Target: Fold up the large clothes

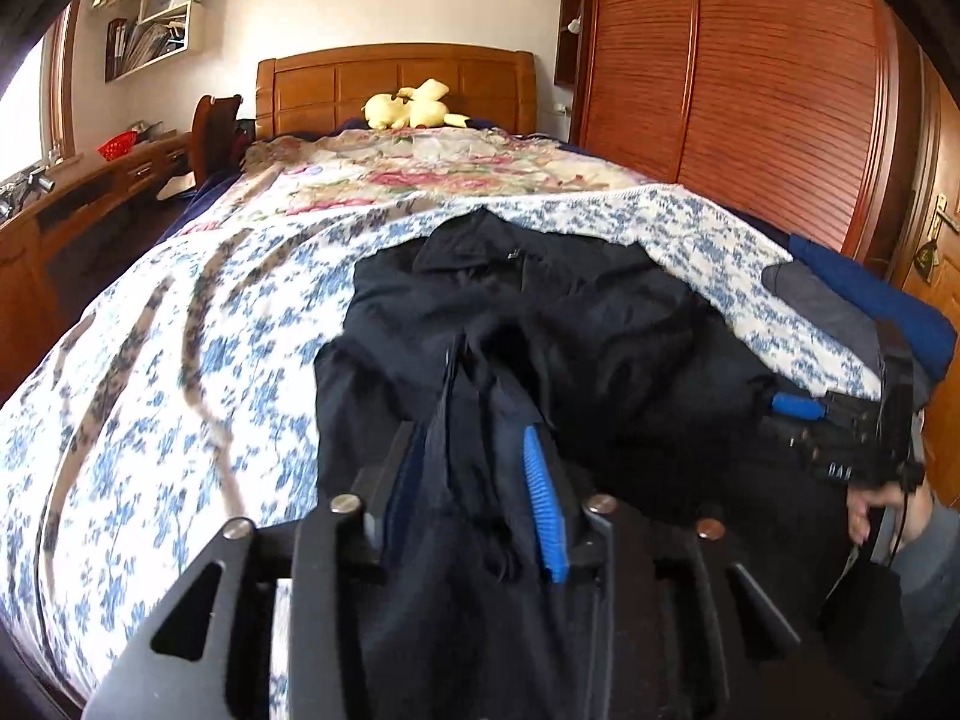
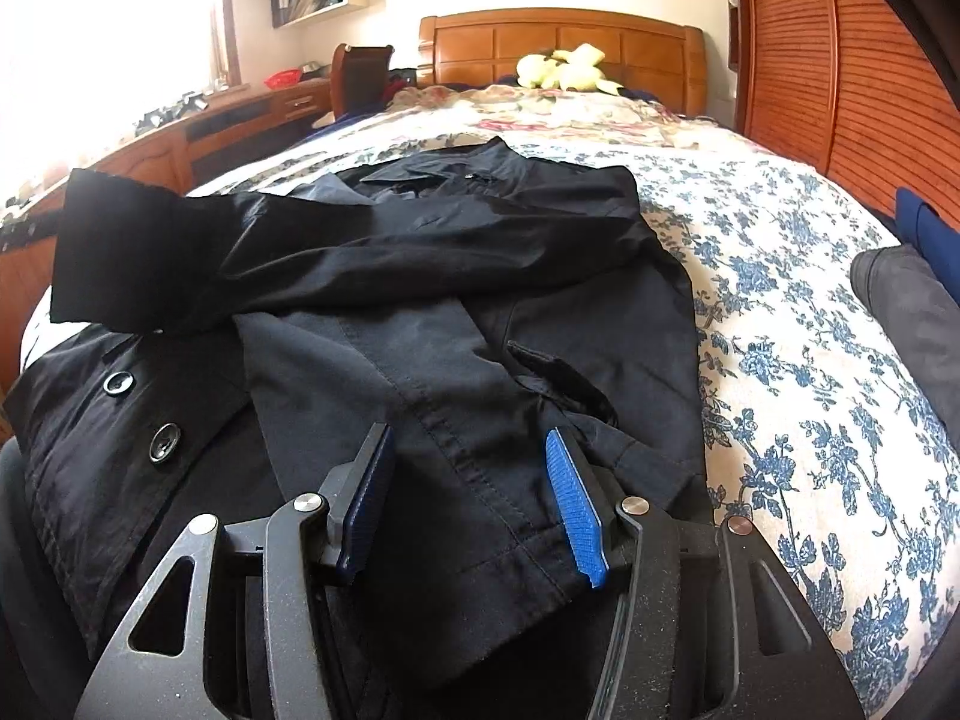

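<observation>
Black coat (image 2: 432, 276) lies rumpled across the foot of the bed, on a blue-flowered bedspread (image 2: 780, 324); one sleeve is flung out toward 9 o'clock. Yellow plush toy (image 2: 564, 72) sits at 12 o'clock by the wooden headboard (image 2: 558, 42). Dark folded clothes (image 2: 912, 300) lie at 3 o'clock, near the wardrobe (image 2: 840, 60). Desk (image 2: 198, 132) runs along at 10 o'clock. Left gripper (image 1: 480, 480): coat fabric bunched between its jaws, grip cannot be told. Right gripper (image 2: 474, 504): spread wide, straddling the hem, released. Open bedspread lies right of the coat.

A home bedroom: a wooden-headboard bed (image 2: 561, 48) under a floral quilt (image 2: 798, 324), beside a slatted wardrobe (image 1: 750, 84).
</observation>
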`<state>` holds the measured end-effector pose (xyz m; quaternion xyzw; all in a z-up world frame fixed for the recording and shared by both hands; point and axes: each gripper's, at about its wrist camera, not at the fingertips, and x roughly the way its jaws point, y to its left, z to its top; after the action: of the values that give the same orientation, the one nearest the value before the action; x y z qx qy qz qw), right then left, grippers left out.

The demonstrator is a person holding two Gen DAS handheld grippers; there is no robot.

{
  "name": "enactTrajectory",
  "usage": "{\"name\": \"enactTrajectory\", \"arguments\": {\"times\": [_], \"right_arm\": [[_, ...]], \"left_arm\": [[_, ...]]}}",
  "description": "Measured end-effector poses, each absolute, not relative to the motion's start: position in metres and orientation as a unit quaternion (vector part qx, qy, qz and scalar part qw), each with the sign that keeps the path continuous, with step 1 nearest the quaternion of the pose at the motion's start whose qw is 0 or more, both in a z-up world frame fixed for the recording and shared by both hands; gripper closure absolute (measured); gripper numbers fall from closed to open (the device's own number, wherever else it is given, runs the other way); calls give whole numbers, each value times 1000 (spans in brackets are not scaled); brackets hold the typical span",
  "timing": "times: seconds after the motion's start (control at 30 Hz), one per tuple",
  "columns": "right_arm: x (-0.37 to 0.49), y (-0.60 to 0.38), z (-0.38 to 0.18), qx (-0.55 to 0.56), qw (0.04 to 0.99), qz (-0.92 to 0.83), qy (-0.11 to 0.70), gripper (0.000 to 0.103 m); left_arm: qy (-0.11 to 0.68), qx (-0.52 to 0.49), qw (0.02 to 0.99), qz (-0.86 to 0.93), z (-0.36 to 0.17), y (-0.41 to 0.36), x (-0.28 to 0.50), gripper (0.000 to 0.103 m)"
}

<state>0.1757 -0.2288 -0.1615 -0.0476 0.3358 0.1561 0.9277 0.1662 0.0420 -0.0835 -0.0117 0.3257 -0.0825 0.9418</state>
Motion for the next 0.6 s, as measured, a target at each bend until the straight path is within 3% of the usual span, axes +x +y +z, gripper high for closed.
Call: {"name": "enactTrajectory", "arguments": {"times": [0.6], "right_arm": [[176,-227,-163,-56,929,151,334,50]], "left_arm": [[328,-35,942,-59,-95,69,134,63]]}}
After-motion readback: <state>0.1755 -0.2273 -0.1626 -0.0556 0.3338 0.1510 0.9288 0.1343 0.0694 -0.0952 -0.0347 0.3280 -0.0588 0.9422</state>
